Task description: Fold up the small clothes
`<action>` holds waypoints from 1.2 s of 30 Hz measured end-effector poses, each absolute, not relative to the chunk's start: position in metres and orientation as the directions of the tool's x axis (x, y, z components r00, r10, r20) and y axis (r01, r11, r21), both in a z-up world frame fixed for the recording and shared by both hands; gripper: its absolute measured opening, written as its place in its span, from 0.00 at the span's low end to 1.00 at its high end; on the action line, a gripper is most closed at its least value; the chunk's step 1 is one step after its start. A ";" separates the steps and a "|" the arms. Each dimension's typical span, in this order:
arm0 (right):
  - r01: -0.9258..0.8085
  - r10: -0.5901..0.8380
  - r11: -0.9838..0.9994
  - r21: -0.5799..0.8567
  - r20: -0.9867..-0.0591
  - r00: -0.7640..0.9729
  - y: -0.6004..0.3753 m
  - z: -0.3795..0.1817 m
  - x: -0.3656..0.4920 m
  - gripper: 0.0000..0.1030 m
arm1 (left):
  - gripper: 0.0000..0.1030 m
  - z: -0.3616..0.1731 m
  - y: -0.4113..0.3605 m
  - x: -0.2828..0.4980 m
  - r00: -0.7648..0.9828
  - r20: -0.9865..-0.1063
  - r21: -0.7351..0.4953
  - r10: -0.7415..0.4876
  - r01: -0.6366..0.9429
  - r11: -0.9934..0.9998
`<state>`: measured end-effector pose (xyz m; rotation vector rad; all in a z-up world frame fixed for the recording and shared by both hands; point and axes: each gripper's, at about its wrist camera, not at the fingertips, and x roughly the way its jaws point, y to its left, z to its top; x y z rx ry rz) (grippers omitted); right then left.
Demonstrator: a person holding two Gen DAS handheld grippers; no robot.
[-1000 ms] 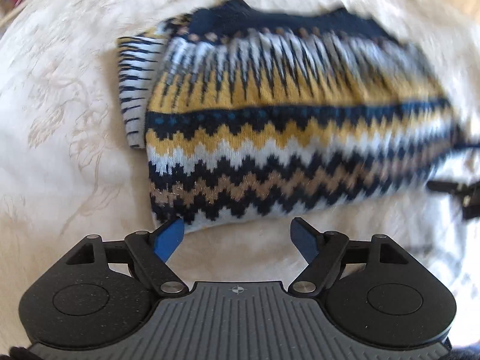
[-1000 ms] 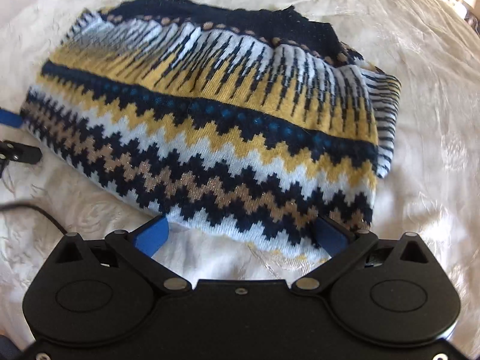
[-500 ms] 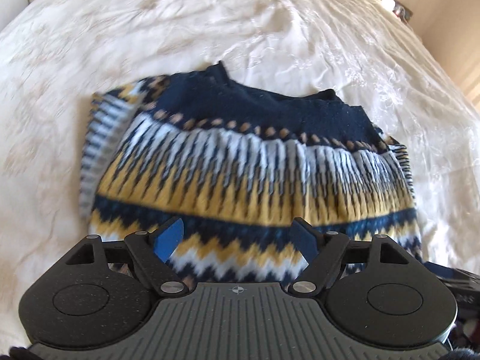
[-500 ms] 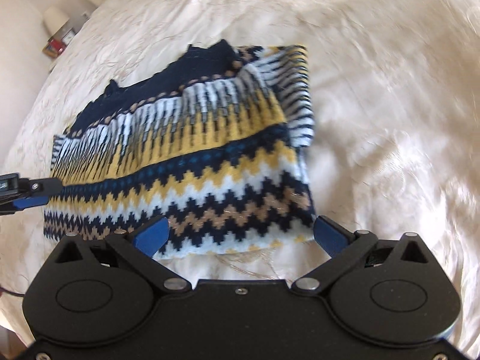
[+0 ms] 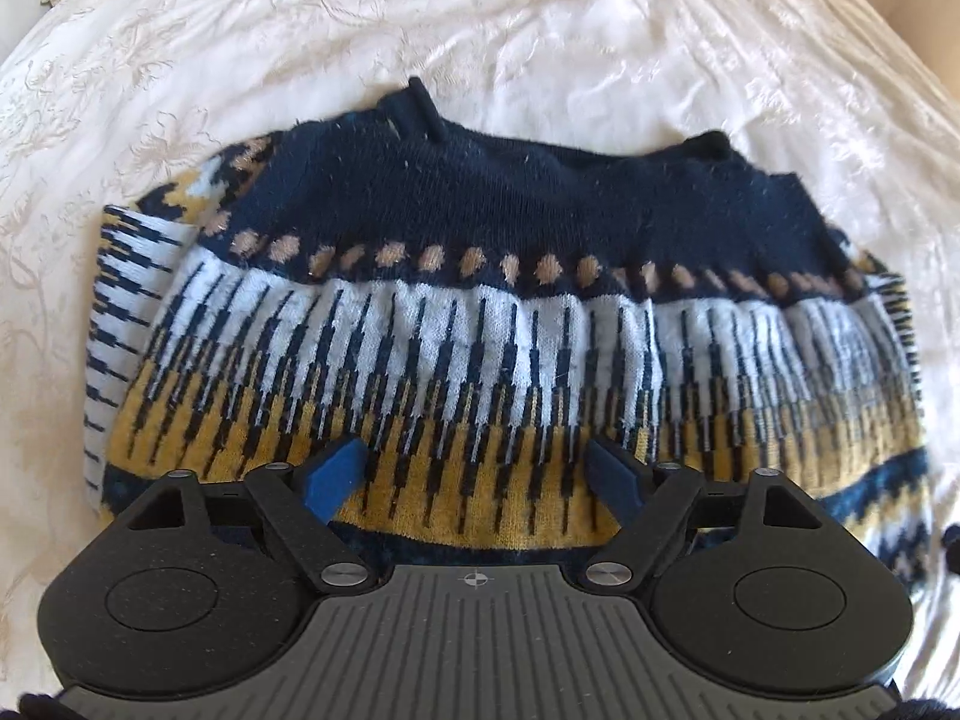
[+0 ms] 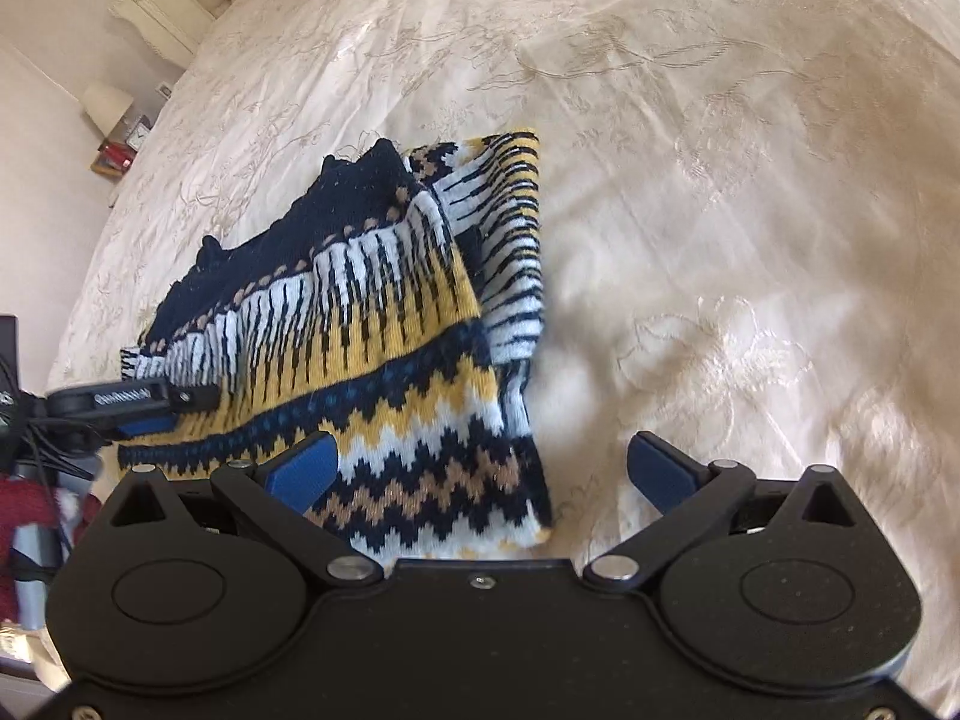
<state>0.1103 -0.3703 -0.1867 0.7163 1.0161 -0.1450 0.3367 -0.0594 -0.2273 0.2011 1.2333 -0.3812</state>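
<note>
A folded knit sweater (image 5: 480,330) in navy, white and mustard zigzags lies flat on the bed, navy neckline on the far side. My left gripper (image 5: 474,462) hovers over its mustard band. Its jaws are opening, with the knit under them and nothing pinched. In the right wrist view the sweater (image 6: 372,324) runs off to the left. My right gripper (image 6: 480,456) stands open over its near right corner, left finger above the zigzag hem and right finger above bare bedspread. A finger of the left gripper (image 6: 132,399) shows at the sweater's left end.
A cream embroidered bedspread (image 6: 720,210) stretches all around the sweater. A white headboard (image 6: 174,6) and a bedside shelf with a lamp (image 6: 108,102) lie far left. Cables and a dark red fabric (image 6: 30,516) sit at the left edge.
The left gripper has travelled from the sweater's near hem forward over its middle. The right gripper has rolled and shifted to the sweater's right edge, so the sweater now lies slanted to its left.
</note>
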 end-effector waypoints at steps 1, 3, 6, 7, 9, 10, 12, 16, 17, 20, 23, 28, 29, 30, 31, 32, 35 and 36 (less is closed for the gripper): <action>0.421 0.227 0.760 0.494 -0.810 0.541 -0.374 -0.189 0.114 0.99 | 0.82 -0.229 -0.061 0.338 0.275 -0.946 -0.051 -0.169 0.391 0.919; 0.408 0.266 0.743 0.530 -0.794 0.547 -0.382 -0.193 0.123 0.99 | 0.87 -0.231 -0.063 0.339 0.267 -0.949 -0.050 -0.165 0.391 0.919; 0.399 0.320 0.712 0.577 -0.773 0.547 -0.391 -0.204 0.137 0.99 | 0.92 -0.236 -0.067 0.341 0.256 -0.954 -0.043 -0.154 0.392 0.919; 0.395 0.341 0.702 0.592 -0.767 0.543 -0.393 -0.208 0.143 0.99 | 0.93 -0.237 -0.068 0.342 0.252 -0.955 -0.045 -0.154 0.391 0.919; 0.386 0.385 0.680 0.623 -0.752 0.536 -0.397 -0.217 0.153 0.99 | 0.95 -0.239 -0.069 0.343 0.250 -0.957 -0.044 -0.151 0.387 0.921; 0.380 0.405 0.670 0.638 -0.743 0.533 -0.398 -0.221 0.159 1.00 | 0.99 -0.241 -0.069 0.343 0.249 -0.957 -0.044 -0.151 0.387 0.921; 0.360 0.443 0.657 0.663 -0.725 0.527 -0.397 -0.228 0.169 1.00 | 1.00 -0.243 -0.070 0.344 0.250 -0.956 -0.043 -0.150 0.388 0.921; 0.324 0.490 0.652 0.685 -0.707 0.510 -0.396 -0.237 0.188 1.00 | 1.00 -0.247 -0.076 0.349 0.263 -0.955 -0.033 -0.141 0.376 0.926; 0.312 0.501 0.647 0.695 -0.697 0.513 -0.396 -0.238 0.191 1.00 | 1.00 -0.247 -0.076 0.349 0.267 -0.953 -0.032 -0.141 0.375 0.927; 0.295 0.537 0.615 0.732 -0.662 0.523 -0.399 -0.243 0.197 1.00 | 1.00 -0.244 -0.073 0.344 0.280 -0.949 -0.033 -0.145 0.372 0.928; 0.304 0.551 0.589 0.749 -0.647 0.527 -0.400 -0.246 0.197 1.00 | 1.00 -0.243 -0.071 0.343 0.271 -0.952 -0.034 -0.144 0.372 0.928; 0.271 0.570 0.597 0.755 -0.637 0.520 -0.402 -0.246 0.196 1.00 | 0.98 -0.235 -0.075 0.353 0.200 -0.972 -0.052 -0.126 0.338 0.940; 0.270 0.574 0.590 0.761 -0.630 0.523 -0.403 -0.247 0.196 1.00 | 0.98 -0.231 -0.076 0.355 0.207 -0.970 -0.056 -0.129 0.326 0.944; 0.274 0.577 0.580 0.768 -0.624 0.528 -0.403 -0.248 0.196 1.00 | 0.98 -0.227 -0.077 0.357 0.218 -0.967 -0.059 -0.133 0.319 0.946; 0.275 0.579 0.572 0.773 -0.618 0.532 -0.404 -0.249 0.195 1.00 | 0.98 -0.224 -0.080 0.360 0.231 -0.964 -0.056 -0.134 0.316 0.947; 0.275 0.582 0.568 0.776 -0.615 0.533 -0.406 -0.249 0.195 1.00 | 0.98 -0.221 -0.084 0.365 0.245 -0.961 -0.047 -0.129 0.315 0.948; 0.274 0.582 0.568 0.776 -0.615 0.533 -0.406 -0.249 0.195 1.00 | 0.98 -0.224 -0.097 0.375 0.253 -0.962 -0.016 -0.103 0.323 0.946; 0.275 0.582 0.568 0.775 -0.615 0.532 -0.407 -0.249 0.195 1.00 | 0.98 -0.227 -0.101 0.377 0.250 -0.964 -0.008 -0.094 0.326 0.945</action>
